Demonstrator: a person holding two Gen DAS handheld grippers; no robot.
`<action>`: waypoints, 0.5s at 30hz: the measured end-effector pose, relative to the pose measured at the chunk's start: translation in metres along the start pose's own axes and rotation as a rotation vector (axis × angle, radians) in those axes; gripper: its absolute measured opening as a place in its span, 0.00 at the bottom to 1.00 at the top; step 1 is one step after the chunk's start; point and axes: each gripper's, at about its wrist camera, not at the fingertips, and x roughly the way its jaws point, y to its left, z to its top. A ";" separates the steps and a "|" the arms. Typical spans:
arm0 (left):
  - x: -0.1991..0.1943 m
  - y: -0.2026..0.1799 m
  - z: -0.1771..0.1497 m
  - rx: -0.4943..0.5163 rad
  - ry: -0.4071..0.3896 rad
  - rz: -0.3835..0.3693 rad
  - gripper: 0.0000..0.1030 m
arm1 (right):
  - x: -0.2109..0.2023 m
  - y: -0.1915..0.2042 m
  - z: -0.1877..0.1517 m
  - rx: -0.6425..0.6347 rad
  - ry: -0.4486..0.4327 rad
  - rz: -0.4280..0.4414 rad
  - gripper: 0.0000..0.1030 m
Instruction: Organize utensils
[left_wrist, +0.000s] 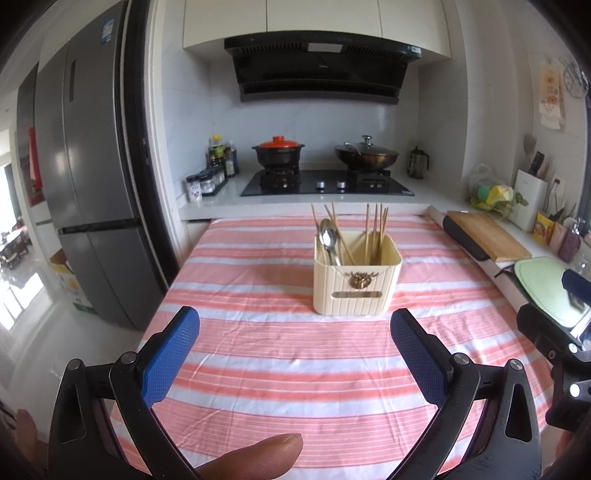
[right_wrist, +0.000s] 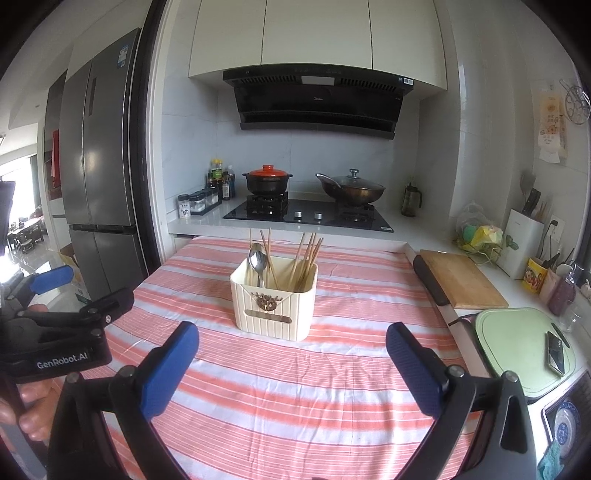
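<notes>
A cream utensil holder (left_wrist: 356, 284) stands on the striped tablecloth (left_wrist: 280, 354). It also shows in the right wrist view (right_wrist: 274, 299). Metal spoons (left_wrist: 328, 236) stand in its left part and wooden chopsticks (left_wrist: 376, 230) in its right part. My left gripper (left_wrist: 295, 332) is open and empty, held above the cloth in front of the holder. My right gripper (right_wrist: 292, 349) is open and empty too, in front of the holder. The left gripper's body (right_wrist: 55, 325) shows at the left of the right wrist view.
A stove (left_wrist: 327, 182) with a red-lidded pot (left_wrist: 277, 151) and a wok (left_wrist: 366, 155) sits on the counter behind the table. A wooden cutting board (right_wrist: 461, 280) and a green board (right_wrist: 517, 343) lie to the right. A fridge (left_wrist: 88, 177) stands at left.
</notes>
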 end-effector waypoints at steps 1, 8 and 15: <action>0.000 0.000 0.000 -0.001 0.001 0.004 1.00 | 0.000 -0.001 0.000 0.004 0.002 0.001 1.00; 0.000 0.001 -0.001 -0.013 0.013 -0.002 1.00 | -0.001 0.000 0.001 0.014 0.020 -0.016 1.00; 0.000 0.005 -0.001 -0.014 0.025 0.011 1.00 | -0.004 0.005 0.002 0.012 0.028 0.000 1.00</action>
